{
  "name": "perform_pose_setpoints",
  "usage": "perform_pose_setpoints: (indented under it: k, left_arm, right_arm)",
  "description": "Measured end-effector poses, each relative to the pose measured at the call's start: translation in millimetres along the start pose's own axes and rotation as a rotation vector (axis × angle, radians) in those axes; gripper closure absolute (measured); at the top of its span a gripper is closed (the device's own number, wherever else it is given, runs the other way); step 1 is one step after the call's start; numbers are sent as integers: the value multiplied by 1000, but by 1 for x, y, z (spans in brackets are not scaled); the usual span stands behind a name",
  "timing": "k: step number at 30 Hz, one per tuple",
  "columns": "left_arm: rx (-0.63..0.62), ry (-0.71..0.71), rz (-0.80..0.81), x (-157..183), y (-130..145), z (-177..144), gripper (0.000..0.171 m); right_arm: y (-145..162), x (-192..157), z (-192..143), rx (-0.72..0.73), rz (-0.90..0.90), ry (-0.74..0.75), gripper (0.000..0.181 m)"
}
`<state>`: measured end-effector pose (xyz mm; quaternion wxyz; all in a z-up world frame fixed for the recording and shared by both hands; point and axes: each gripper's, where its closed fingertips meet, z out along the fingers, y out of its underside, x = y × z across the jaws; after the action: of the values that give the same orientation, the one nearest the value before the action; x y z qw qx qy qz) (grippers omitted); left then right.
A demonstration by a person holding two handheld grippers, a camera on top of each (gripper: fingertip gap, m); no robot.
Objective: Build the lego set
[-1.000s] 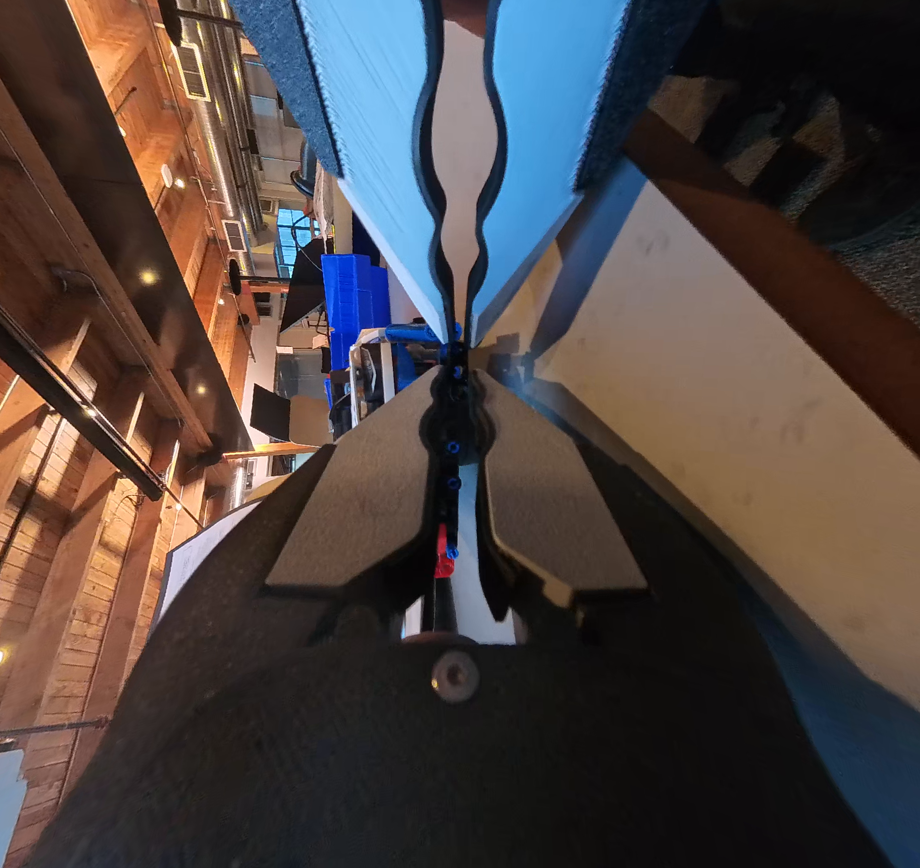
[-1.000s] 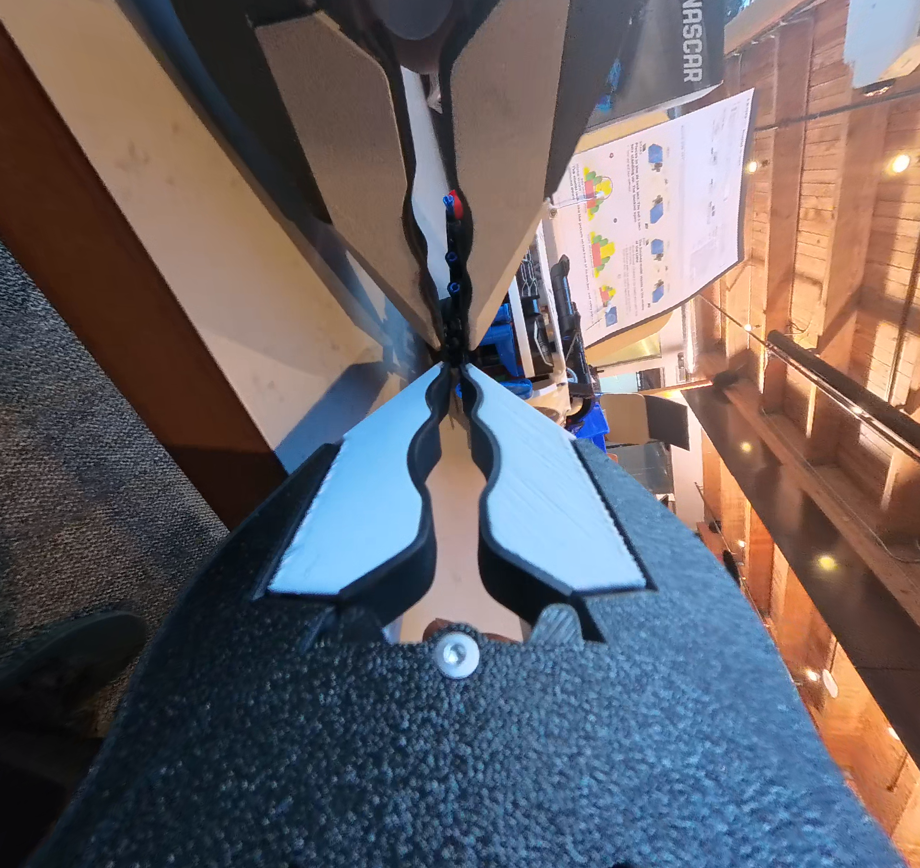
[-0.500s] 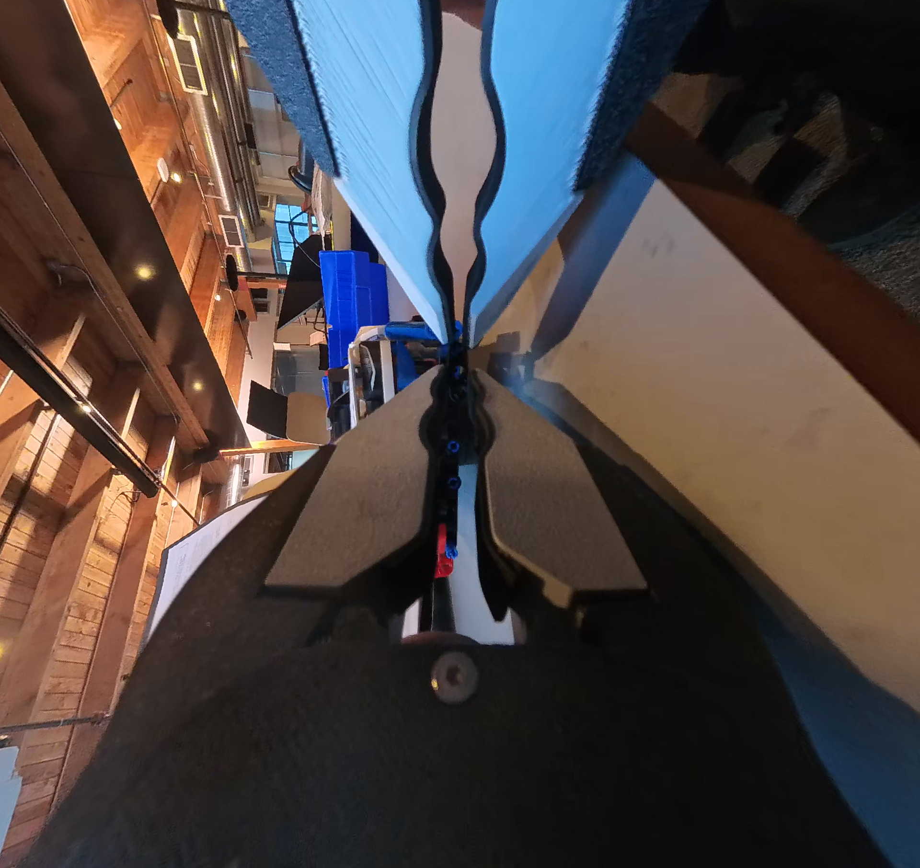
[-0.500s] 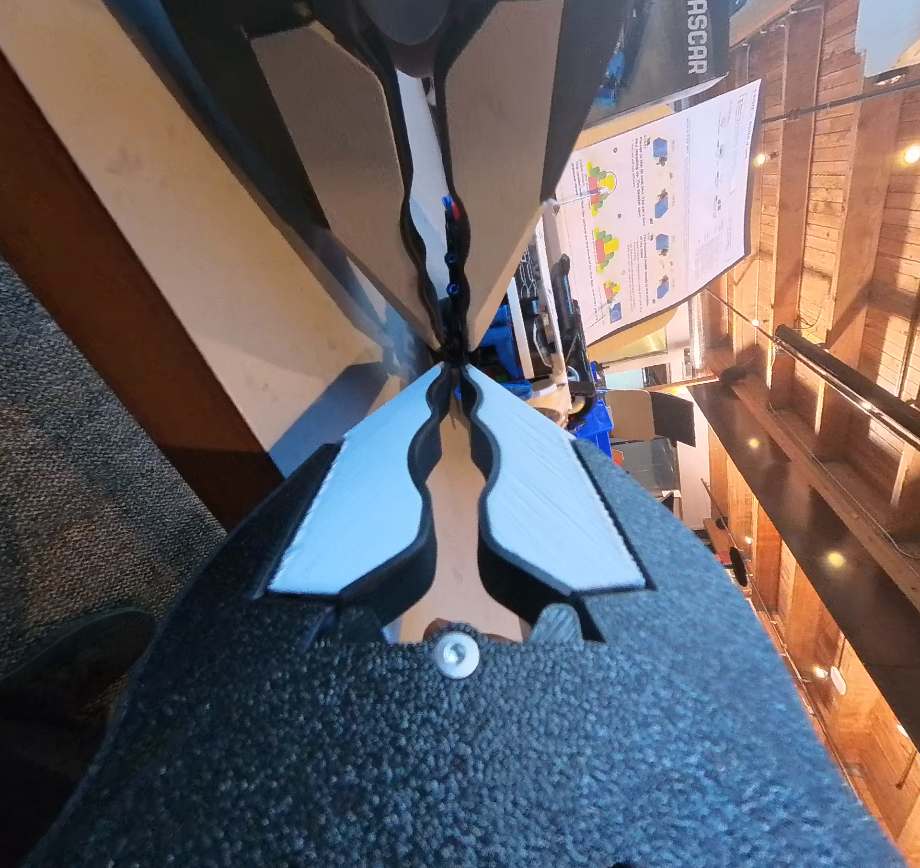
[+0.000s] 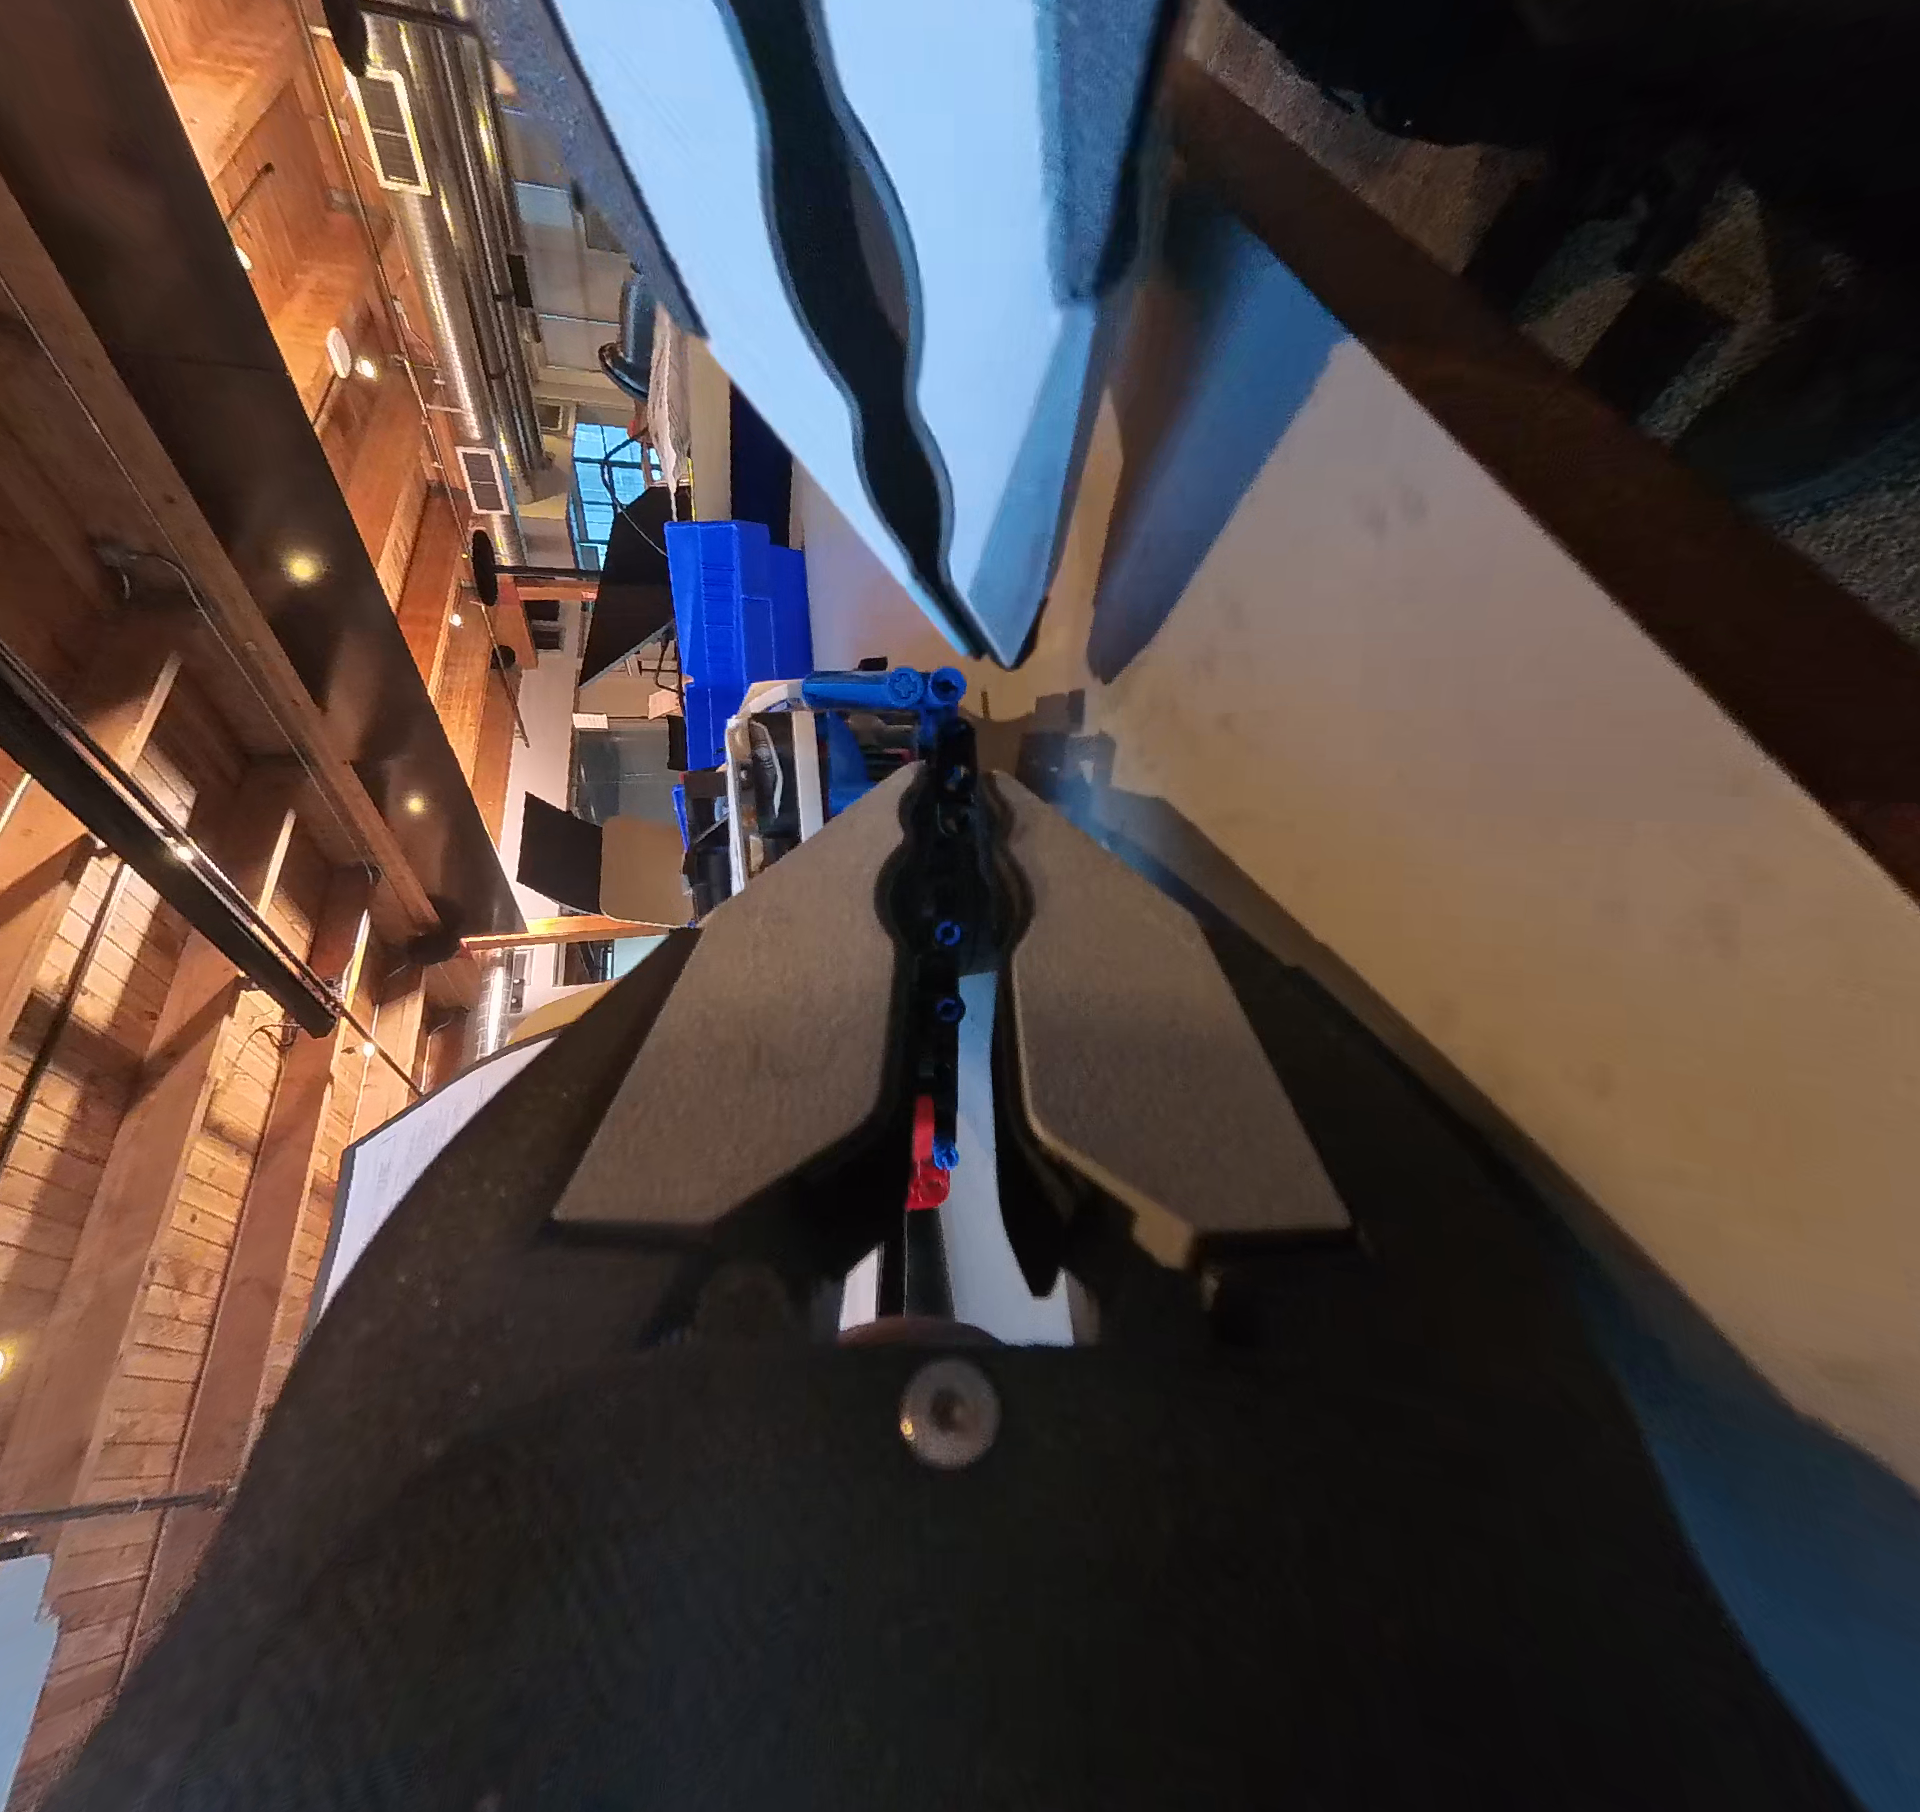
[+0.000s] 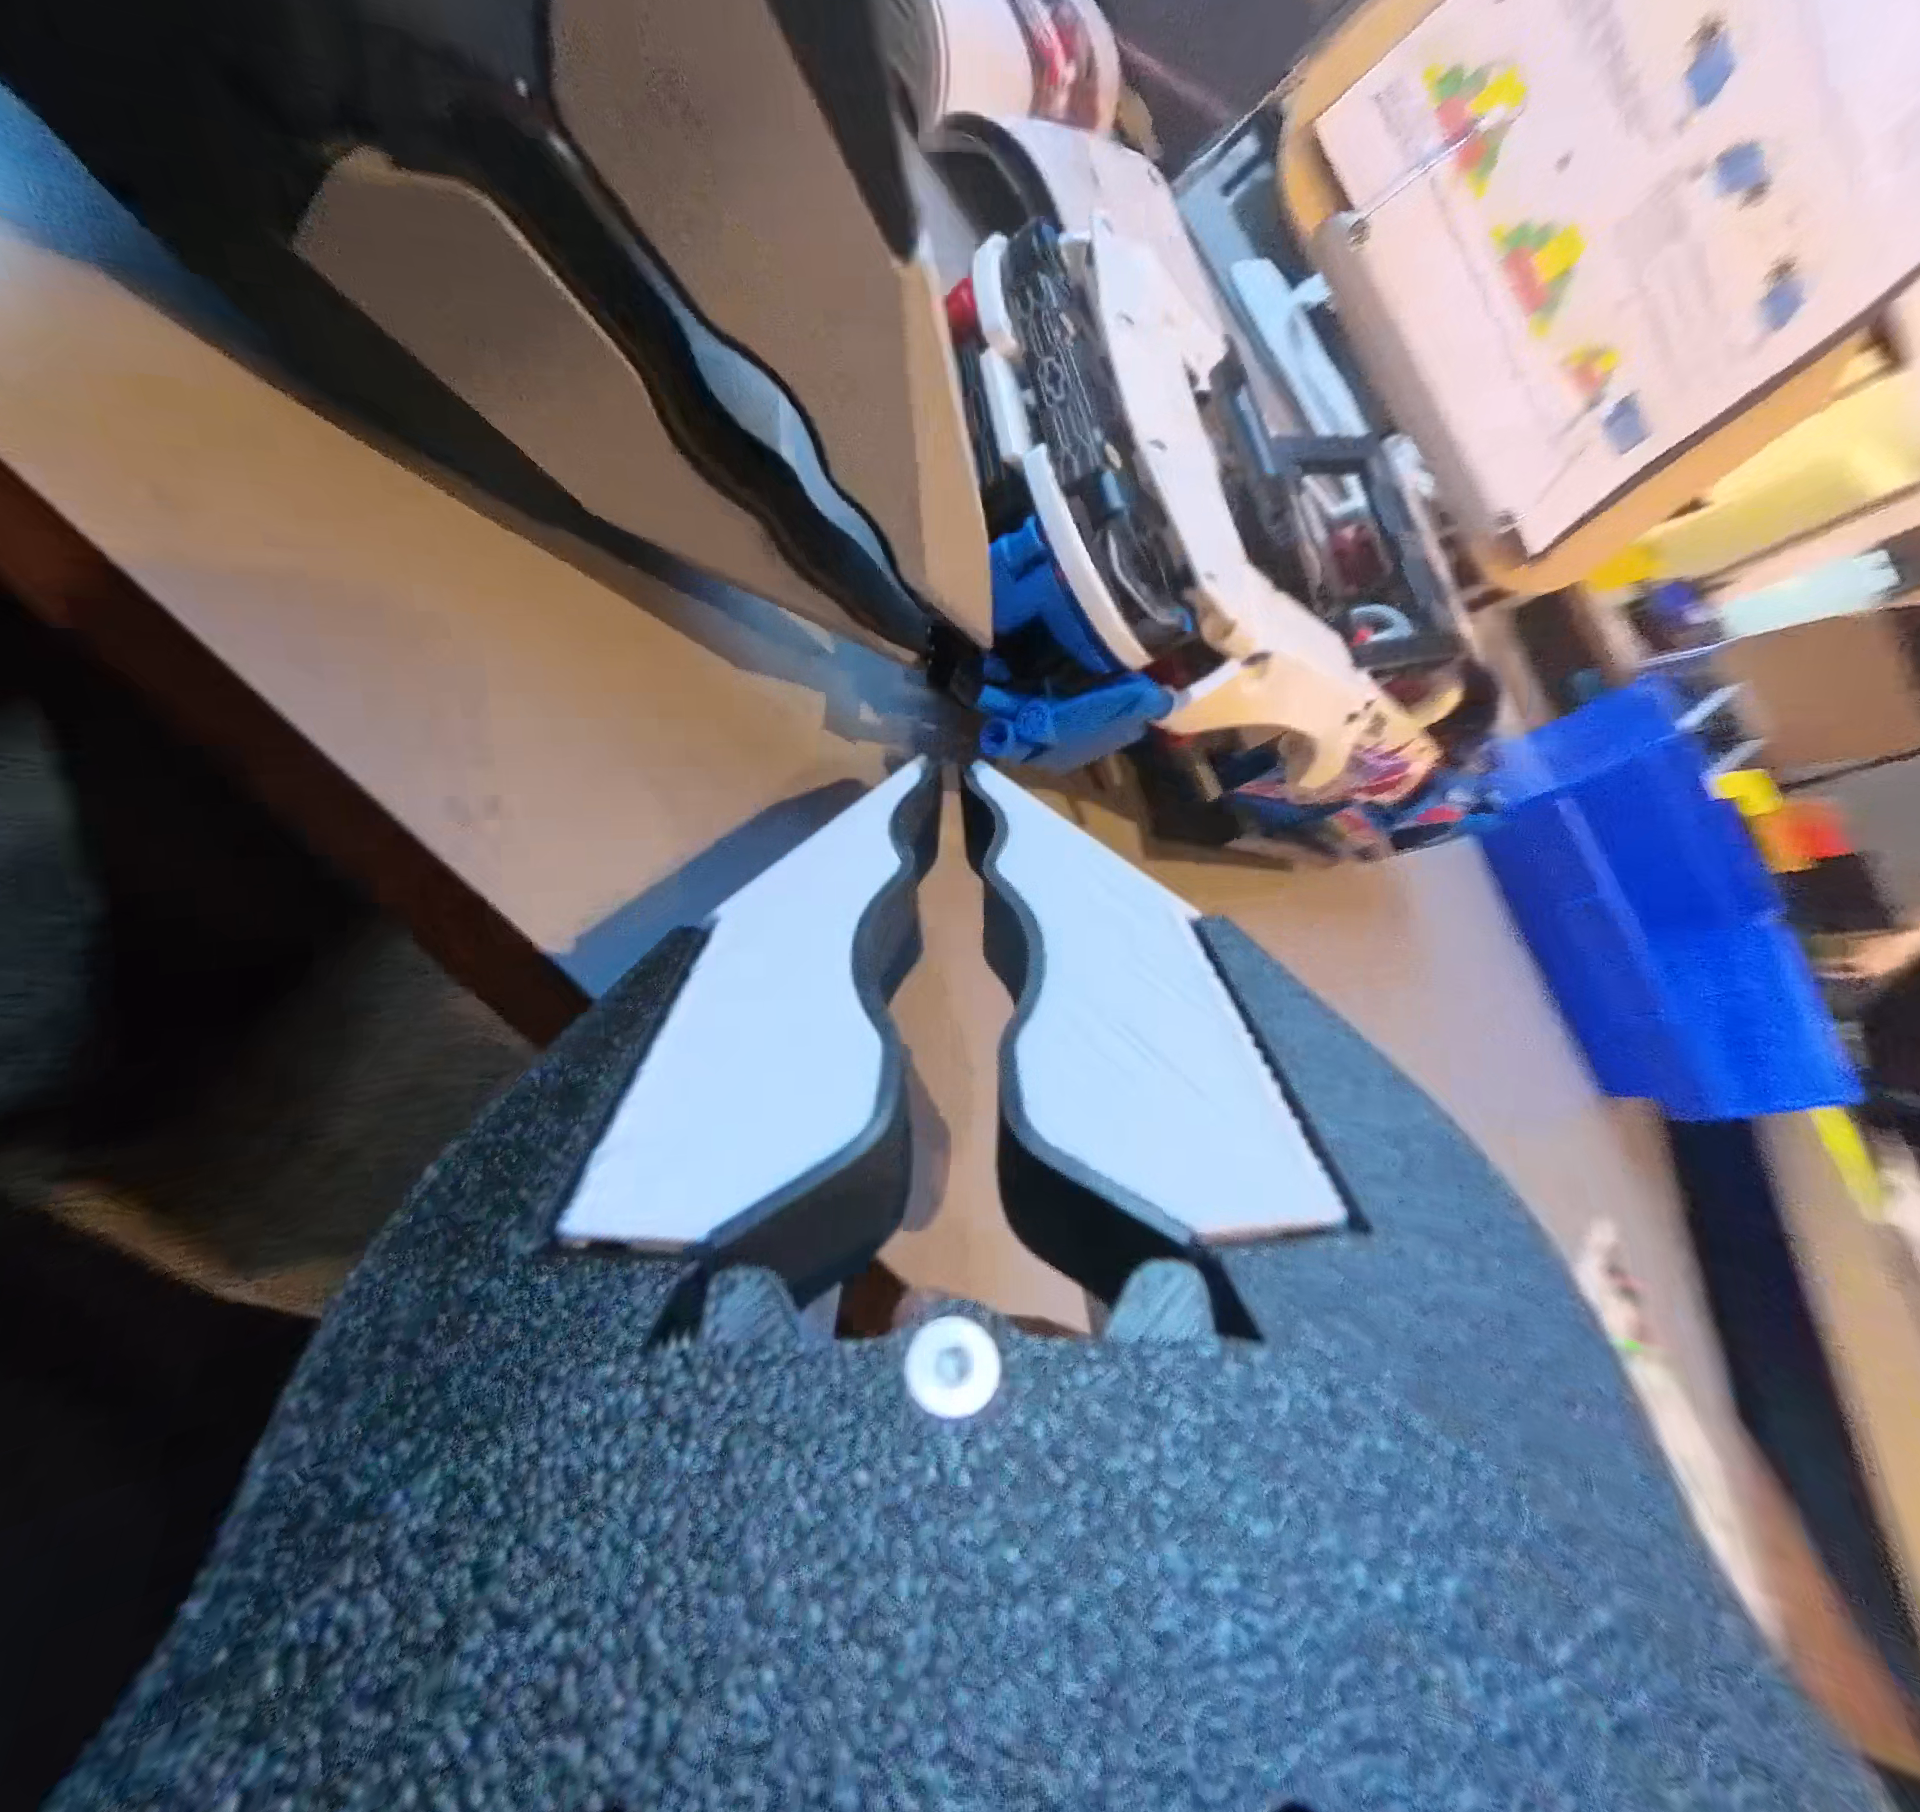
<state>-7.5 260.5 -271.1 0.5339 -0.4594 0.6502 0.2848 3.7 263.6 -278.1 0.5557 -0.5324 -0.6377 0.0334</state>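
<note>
My left gripper point(image 5: 951, 788) is shut on a black lego beam point(image 5: 943, 973) with blue pins and a red piece near its back end. A short blue beam point(image 5: 883, 690) sits at the black beam's far end. My right gripper point(image 6: 947, 770) faces the left gripper point(image 6: 951, 656) tip to tip, a little short of the blue beam point(image 6: 1081, 718). Its tips stand a narrow gap apart with nothing between them. It also shows in the left wrist view point(image 5: 1000, 656), just above the beam's end. A white lego car point(image 6: 1143, 412) with blue parts lies right behind.
Both grippers hang over the light wooden table point(image 5: 1455, 827) near its dark front edge point(image 6: 343, 827). A blue bin point(image 6: 1662, 910) stands to the right of the car. A printed instruction sheet point(image 6: 1610, 152) leans behind. Loose parts lie between car and bin. Left and right tips are no more than a few centimetres apart.
My right gripper has let go of the beam's end, drawn back a little and swung, so the car and bin now show. My left gripper still holds the black beam as before.
</note>
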Motion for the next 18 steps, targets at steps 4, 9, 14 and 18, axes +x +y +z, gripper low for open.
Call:
perform_pose_setpoints:
  k: [4, 9, 14, 18]
  left_arm:
    - [-2, -1, 3, 0, 0, 0, 167]
    - [-13, -6, 6, 0, 0, 0, 167]
    - [-32, -8, 0, 0, 0, 0, 167]
    - [-45, -12, 2, 0, 0, 0, 167]
  right_arm:
    - [-2, -1, -9, 85, 320, -184, 150]
    - [6, -3, -2, 45, 677, -377, 110]
    - [-2, 2, 9, 45, 690, -409, 108]
    - [2, 1, 15, 23, 612, -415, 113]
